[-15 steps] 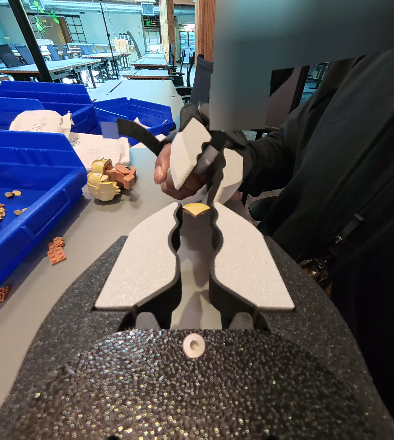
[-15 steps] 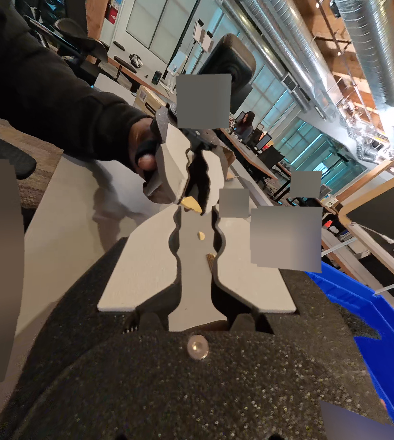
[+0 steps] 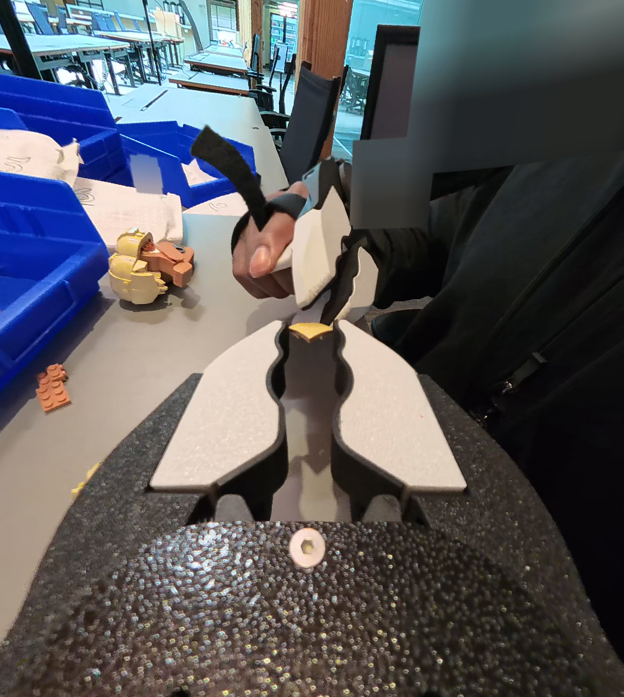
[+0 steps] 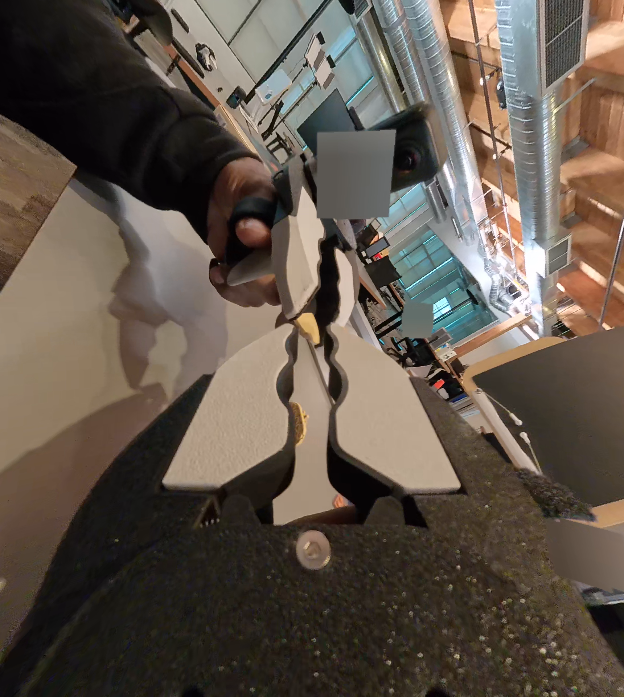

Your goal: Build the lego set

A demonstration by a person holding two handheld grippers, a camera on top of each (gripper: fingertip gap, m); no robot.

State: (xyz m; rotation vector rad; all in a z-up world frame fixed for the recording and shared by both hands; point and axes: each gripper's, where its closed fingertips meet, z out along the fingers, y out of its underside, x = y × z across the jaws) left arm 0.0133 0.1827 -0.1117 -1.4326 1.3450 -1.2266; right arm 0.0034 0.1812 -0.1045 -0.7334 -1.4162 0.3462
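The small tan piece (image 3: 309,330) sits pinched at the very tips of the left hand-held gripper (image 3: 310,332), raised above the tabletop (image 3: 122,362), with the right hand-held gripper (image 4: 312,332) closing in tip to tip; whether the right one grips it too I cannot tell. Such a shallow hold looks risky: a nudge or twist could flick the piece away. It is thin, curved and smooth, while the half-built tan and brown model (image 3: 148,269) lies near the blue bins (image 3: 39,264).
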